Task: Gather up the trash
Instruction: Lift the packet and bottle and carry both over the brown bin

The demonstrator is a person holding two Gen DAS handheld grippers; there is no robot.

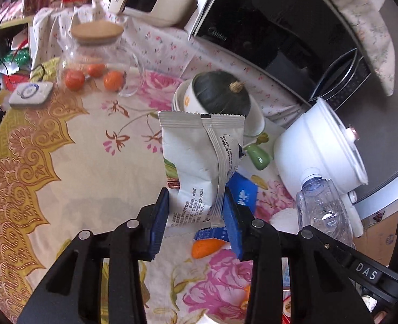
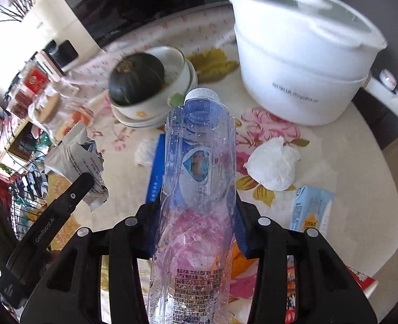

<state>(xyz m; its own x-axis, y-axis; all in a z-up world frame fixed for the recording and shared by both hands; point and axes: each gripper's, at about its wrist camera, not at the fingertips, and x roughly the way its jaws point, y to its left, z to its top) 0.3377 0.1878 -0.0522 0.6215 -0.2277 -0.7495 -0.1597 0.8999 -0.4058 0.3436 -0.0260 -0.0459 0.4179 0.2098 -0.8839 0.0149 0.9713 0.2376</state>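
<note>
With both claws loaded, I judge the step in hand to be carrying this trash clear of the table without dropping or snagging it. My left gripper (image 1: 196, 210) is clamped on the lower end of a torn silver snack wrapper (image 1: 201, 159), whose top stands free above the floral tablecloth (image 1: 96, 140). My right gripper (image 2: 196, 218) squeezes an empty clear water bottle (image 2: 199, 178) around its middle, white cap pointing away from me toward the stacked bowls holding a dark green squash (image 2: 136, 78).

The wrapper is light and floppy, so I want firm pressure on it and no sudden swings. The bottle is slick and crushes easily; I should hold steady rather than squeeze harder. Moving off, I need to stay clear of the white electric pot (image 2: 301, 62).

More trash lies on the cloth: a crumpled white tissue (image 2: 273, 163), a pale blue carton (image 2: 311, 208) just beside it, and a flat blue packet (image 1: 243, 193) under my left claw.
</note>
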